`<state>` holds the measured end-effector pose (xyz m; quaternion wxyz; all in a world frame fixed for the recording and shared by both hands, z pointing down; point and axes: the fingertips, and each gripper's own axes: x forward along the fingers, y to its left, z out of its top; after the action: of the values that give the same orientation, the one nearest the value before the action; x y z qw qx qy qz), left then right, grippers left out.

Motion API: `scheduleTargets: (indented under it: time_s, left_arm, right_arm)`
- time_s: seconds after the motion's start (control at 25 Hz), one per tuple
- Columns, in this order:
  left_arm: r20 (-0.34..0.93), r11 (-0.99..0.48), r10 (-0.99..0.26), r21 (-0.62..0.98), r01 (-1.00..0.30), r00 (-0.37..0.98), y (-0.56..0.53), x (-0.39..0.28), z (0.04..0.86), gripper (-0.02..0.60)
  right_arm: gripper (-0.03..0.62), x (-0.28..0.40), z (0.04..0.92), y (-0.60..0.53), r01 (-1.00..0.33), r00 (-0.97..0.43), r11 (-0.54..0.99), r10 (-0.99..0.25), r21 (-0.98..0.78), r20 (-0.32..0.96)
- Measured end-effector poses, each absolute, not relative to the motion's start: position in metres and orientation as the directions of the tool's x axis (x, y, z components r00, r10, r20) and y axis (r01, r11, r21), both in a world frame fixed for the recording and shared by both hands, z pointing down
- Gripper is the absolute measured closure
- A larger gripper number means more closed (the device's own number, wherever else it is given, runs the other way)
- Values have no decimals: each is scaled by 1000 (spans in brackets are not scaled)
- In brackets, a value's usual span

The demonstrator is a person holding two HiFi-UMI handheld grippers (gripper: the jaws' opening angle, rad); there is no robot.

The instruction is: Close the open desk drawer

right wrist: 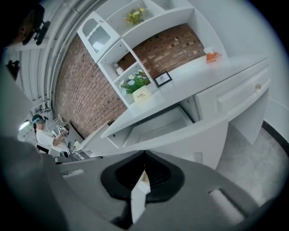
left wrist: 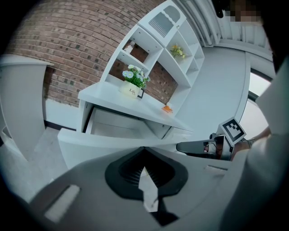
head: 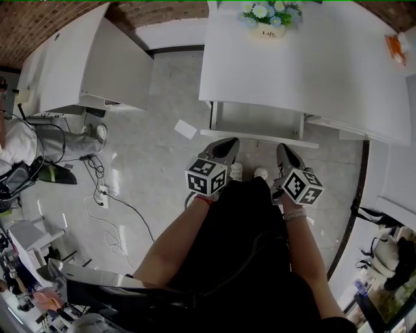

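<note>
Spanning the top of the head view, a white tabletop (head: 305,71) is seen from above, and the drawer (head: 259,137) is pulled out from under its near edge. The drawer's pale inside is exposed, and its long front panel is turned toward the person.

The left tongs (head: 228,143) and the right tongs (head: 285,149) are held side by side just before that panel, the left one by its left half and the right one nearer its right end. Both are pointed at the drawer. Whether either tip is touching the panel cannot be told.

In the left gripper view the left tongs (left wrist: 144,149) are seen pressed together with nothing gripped, and the drawer (left wrist: 101,143) front is spread close behind their tip. The right tongs (left wrist: 196,147) are shown at the right of that view, level with the panel. In the right gripper view the right tongs (right wrist: 144,154) are likewise drawn together and empty, with the drawer (right wrist: 198,135) front directly ahead and the open cavity above it.

A flower pot (head: 267,18) is set at the back of the tabletop, and a small orange thing (head: 394,47) is laid near its right end.
</note>
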<state>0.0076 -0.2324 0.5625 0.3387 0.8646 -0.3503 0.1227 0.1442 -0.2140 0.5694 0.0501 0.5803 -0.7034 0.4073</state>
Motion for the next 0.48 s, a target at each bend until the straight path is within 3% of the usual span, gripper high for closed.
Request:
scheduleTargets:
  time_s: [0.48]
  left_arm:
    - [465, -529, -525, 477, -702, 712, -243, 7, 570, 581]
  right_arm:
    - [591, 144, 569, -225, -848, -349, 9, -763, -530, 544]
